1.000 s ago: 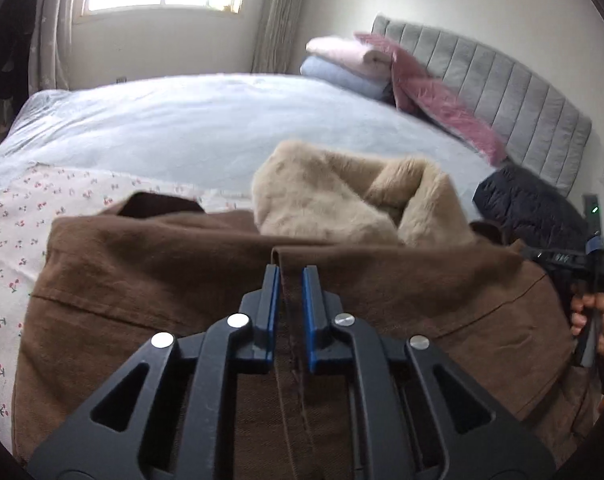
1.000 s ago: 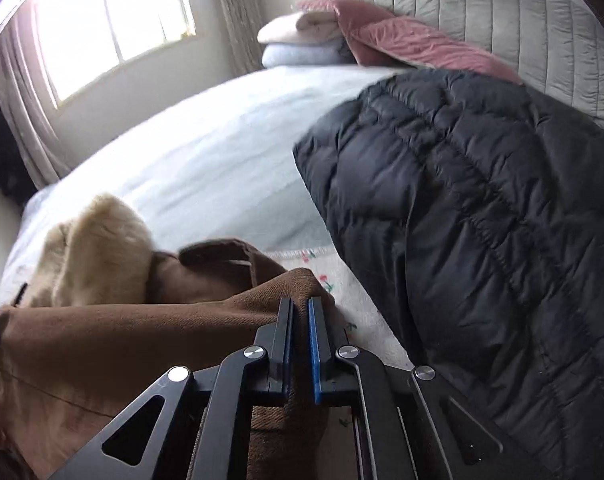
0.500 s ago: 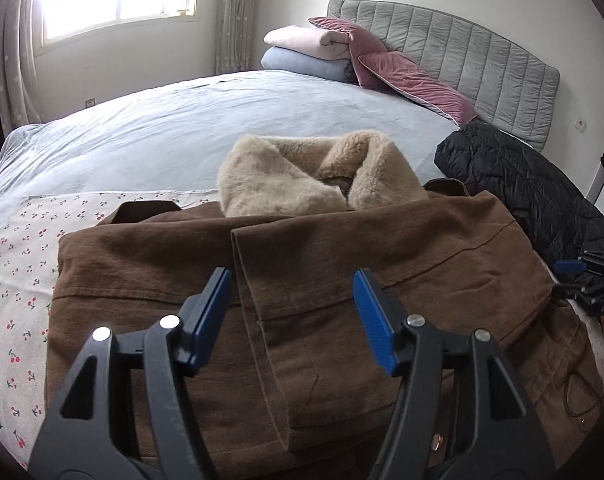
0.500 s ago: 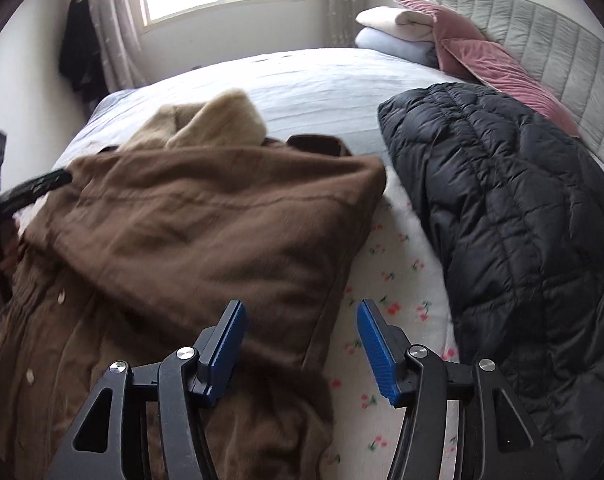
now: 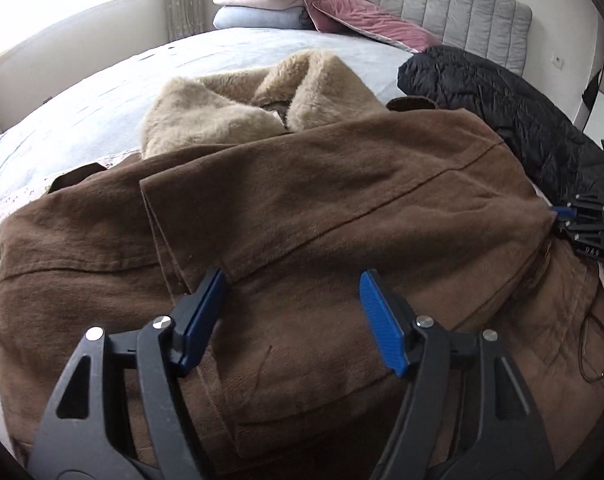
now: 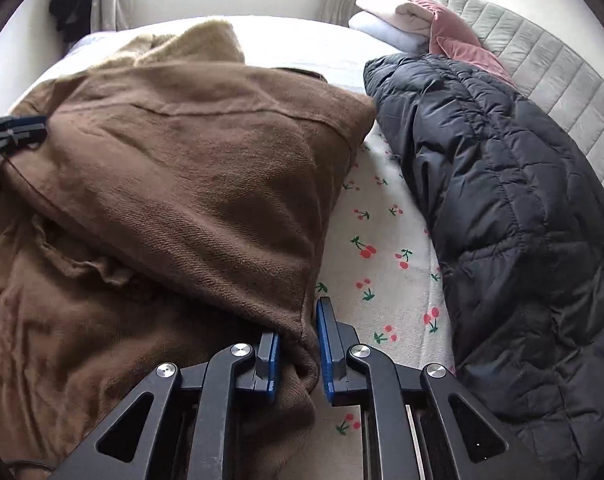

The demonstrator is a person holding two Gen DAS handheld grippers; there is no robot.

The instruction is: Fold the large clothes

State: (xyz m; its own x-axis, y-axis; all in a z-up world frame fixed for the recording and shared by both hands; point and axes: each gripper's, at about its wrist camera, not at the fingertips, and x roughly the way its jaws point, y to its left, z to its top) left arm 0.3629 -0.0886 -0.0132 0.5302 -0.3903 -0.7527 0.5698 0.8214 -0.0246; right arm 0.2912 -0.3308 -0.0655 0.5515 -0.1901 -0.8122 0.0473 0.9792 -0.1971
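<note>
Spread across the bed lies the folded brown coat; the left gripper hovers above it, fingers wide, while the right gripper pinches its corner.

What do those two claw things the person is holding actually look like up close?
Both the left gripper and the right gripper look alike: matte black angular frames with triangular cut-outs, round silver pivot screws, and two flat fingers faced with bright blue ribbed pads. No cables or sleeves show.
</note>
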